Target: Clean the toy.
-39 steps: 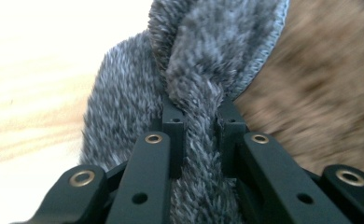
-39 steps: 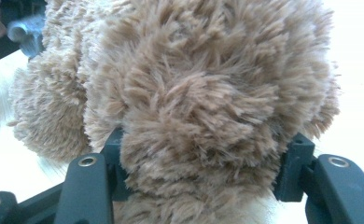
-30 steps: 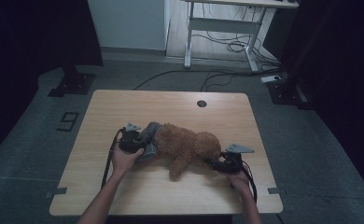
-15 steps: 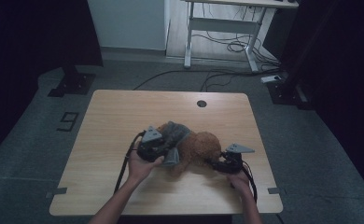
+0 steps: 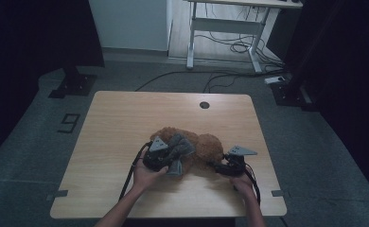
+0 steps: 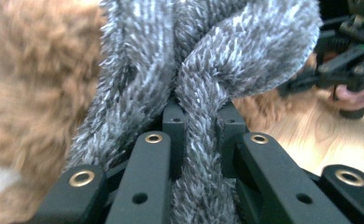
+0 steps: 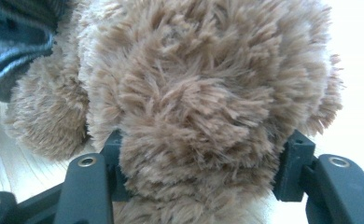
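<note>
Plush toy clamped at both ends

Plush toy (image 5: pixel 206 146), brown and curly, lies on the near half of the wooden table (image 5: pixel 126 118), with a grey knitted cloth (image 5: pixel 180 149) bunched over its left side. The left gripper (image 6: pixel 196 116) has its jaws pinched tight on a fold of that cloth. The right gripper (image 7: pixel 203 163) clasps a rounded furry part of the toy between its part-open jaws.

Lab/studio: black curtains (image 5: pixel 26 33), floor cables (image 5: pixel 230 47), lone wood table (image 5: pixel 126 113).
</note>
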Action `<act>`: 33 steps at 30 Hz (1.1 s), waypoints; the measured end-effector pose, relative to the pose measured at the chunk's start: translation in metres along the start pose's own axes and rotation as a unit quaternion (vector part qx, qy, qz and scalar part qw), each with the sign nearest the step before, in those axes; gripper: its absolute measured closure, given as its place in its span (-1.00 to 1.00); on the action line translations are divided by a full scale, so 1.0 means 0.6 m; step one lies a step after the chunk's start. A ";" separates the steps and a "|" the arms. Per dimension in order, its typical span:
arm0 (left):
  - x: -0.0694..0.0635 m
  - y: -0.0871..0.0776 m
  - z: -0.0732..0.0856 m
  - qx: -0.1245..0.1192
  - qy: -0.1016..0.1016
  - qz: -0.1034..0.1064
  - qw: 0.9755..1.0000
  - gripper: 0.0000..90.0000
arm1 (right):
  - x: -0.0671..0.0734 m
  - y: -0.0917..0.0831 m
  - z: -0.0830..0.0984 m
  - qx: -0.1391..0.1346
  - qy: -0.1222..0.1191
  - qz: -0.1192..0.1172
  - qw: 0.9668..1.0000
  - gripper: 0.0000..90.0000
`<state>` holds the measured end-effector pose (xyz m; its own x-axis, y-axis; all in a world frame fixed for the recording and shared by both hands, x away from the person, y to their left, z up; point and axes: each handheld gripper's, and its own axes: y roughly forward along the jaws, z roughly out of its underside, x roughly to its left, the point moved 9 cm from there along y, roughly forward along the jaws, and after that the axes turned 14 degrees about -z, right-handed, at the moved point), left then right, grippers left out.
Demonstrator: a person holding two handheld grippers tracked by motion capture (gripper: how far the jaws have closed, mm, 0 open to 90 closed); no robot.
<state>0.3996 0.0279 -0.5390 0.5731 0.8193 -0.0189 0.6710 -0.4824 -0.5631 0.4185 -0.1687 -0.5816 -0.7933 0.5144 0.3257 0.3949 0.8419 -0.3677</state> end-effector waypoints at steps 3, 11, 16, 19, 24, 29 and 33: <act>0.008 -0.002 0.014 0.008 -0.004 0.002 1.000 0.74 | -0.001 0.000 0.000 -0.001 0.001 -0.002 1.000 -0.13; 0.030 -0.010 0.043 0.035 0.000 -0.001 0.999 0.73 | -0.001 0.000 0.000 -0.002 0.004 -0.004 1.000 -0.13; 0.052 -0.015 0.068 0.049 -0.010 -0.009 0.999 0.73 | -0.002 0.000 0.000 -0.003 0.007 -0.005 1.000 -0.13; 0.062 -0.019 0.077 0.052 -0.015 -0.012 0.998 0.73 | -0.002 -0.001 0.000 -0.004 0.008 -0.006 1.000 -0.13; 0.073 -0.030 0.075 0.045 -0.026 -0.011 0.999 0.73 | -0.002 -0.001 0.000 -0.005 0.010 -0.007 1.000 -0.13; 0.068 -0.047 0.044 0.014 -0.022 -0.017 1.000 0.73 | -0.005 -0.002 0.000 -0.007 0.017 -0.008 1.000 -0.13; 0.052 -0.059 0.002 -0.016 -0.015 -0.012 1.000 0.73 | -0.004 -0.002 0.000 -0.006 0.016 -0.006 1.000 -0.13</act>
<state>0.3931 0.0706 -0.5206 0.5420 0.8398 -0.0305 0.6999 -0.4711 -0.5368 0.4198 -0.1707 -0.5822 -0.7832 0.5083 0.3581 0.3906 0.8503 -0.3527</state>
